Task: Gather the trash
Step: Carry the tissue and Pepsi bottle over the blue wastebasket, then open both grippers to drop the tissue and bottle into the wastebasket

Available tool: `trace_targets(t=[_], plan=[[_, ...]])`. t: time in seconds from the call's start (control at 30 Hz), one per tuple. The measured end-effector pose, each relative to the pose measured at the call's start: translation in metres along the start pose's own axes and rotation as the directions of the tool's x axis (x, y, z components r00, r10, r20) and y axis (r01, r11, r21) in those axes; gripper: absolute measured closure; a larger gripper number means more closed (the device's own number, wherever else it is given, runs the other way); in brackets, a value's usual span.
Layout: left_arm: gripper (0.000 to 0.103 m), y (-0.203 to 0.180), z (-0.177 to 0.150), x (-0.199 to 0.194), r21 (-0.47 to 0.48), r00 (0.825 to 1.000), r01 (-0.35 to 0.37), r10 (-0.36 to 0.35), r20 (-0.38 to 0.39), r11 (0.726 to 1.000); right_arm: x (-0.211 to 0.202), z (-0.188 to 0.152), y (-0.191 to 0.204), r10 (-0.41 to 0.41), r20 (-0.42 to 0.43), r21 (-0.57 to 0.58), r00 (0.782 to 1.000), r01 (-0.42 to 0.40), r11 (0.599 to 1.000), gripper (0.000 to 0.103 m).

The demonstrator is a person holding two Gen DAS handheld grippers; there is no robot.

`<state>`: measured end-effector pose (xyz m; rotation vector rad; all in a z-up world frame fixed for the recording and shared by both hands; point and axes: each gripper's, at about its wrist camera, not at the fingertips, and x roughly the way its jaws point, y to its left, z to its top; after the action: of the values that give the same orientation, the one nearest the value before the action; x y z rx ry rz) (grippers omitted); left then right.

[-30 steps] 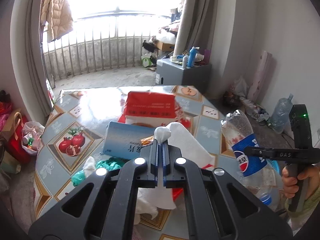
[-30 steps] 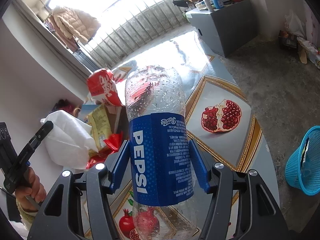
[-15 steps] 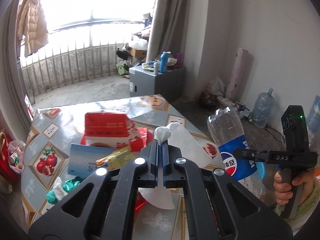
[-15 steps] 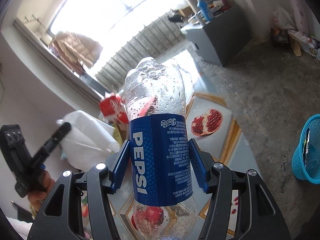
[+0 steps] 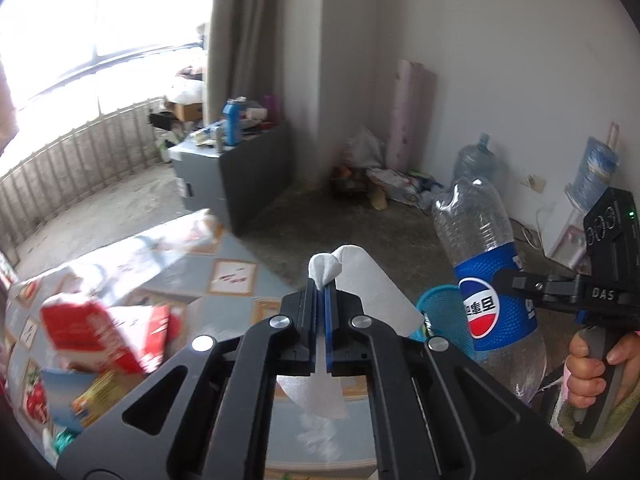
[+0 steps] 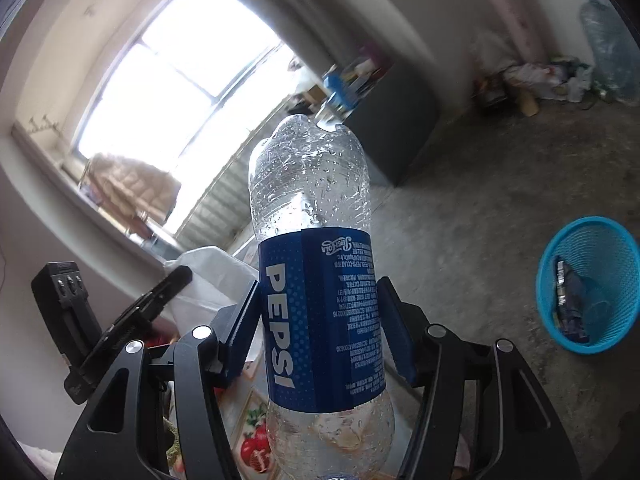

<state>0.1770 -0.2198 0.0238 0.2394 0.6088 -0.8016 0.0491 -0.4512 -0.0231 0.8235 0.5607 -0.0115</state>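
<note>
Trash was in both grippers: the left gripper (image 5: 321, 296) was clenched on a white tissue (image 5: 362, 280), its blue fingers (image 5: 329, 308) pressed flat together with the paper bunched above them and hanging below. The right gripper (image 6: 318, 322) was grasping a clear Pepsi bottle (image 6: 316, 280) across its blue label, the fingers (image 6: 394, 336) tight against both sides, the bottle standing upright between them. In the left wrist view that bottle (image 5: 486, 280) sat at about three o'clock, carried off the desk (image 5: 236, 276), with the person's right hand (image 5: 600, 368) around the handle. A blue mesh basket (image 6: 588, 284) stood on the concrete floor at three o'clock in the right wrist view, with some wrappers already inside. A red carton (image 5: 96, 336), blurred, lay on the desk at nine o'clock.
</note>
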Motion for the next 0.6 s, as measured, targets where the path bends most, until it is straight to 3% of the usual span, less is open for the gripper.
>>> trace_targets(t=[0.17,0.3,0.4,0.6], plan=[[0.102,-0.056,0.022,0.069,0.104,0.996,0.061,-0.054,-0.064,0.993,-0.032,0.018,-0.049,-0.093,0.073,0.067,0.993,0.088,0.994,0.046],[0.102,-0.102,0.028,0.127,0.163,0.986,0.115,-0.092,-0.142,0.980,-0.047,0.026,-0.082,-0.212,0.109,0.102,0.971,0.201,0.974,0.046],[0.102,-0.137,0.027,0.173,0.191,0.966,0.174,-0.130,-0.223,0.966,-0.049,0.032,-0.106,-0.307,0.120,0.126,0.944,0.293,0.948,0.046],[0.102,-0.201,0.022,0.247,0.176,0.911,0.304,-0.232,-0.342,0.936,-0.029,0.047,-0.163,-0.412,0.110,0.213,0.905,0.383,0.899,0.045]])
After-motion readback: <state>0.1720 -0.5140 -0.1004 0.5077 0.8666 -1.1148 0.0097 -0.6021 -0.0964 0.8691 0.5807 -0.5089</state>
